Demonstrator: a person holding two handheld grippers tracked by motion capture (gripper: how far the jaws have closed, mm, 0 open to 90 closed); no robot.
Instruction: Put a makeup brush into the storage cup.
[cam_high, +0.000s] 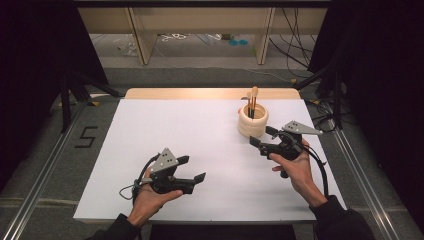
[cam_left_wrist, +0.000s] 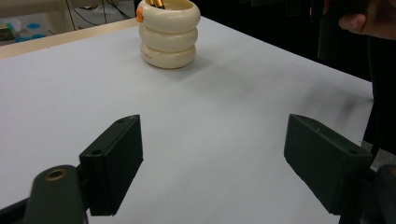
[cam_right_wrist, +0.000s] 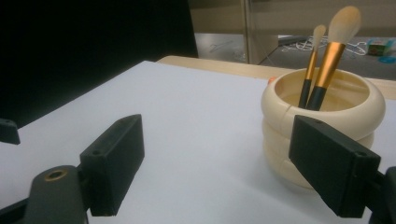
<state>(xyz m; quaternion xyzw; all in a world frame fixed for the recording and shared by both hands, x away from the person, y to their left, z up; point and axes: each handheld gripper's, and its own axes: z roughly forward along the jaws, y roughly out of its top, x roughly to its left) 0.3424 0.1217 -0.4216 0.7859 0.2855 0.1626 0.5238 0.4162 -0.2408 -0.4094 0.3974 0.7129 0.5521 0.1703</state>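
**Right gripper open beside the brush pot, nothing grasped**

Right gripper (cam_high: 264, 141) hovers with its jaws spread wide and empty, just short of the cream ribbed ceramic pot (cam_high: 252, 121), which stands ahead of it and slightly to its far side. Two makeup brushes with gold ferrules and pale bristles (cam_right_wrist: 327, 56) stand upright inside that pot, leaning a little (both handles down, heads up). Left gripper (cam_high: 192, 169) hangs well back from the pot, jaws likewise wide apart with only the white table sheet (cam_left_wrist: 224, 140) between them. By my judgement the work is either barely started or just finished: both brushes sit in the pot, and neither tool holds anything.
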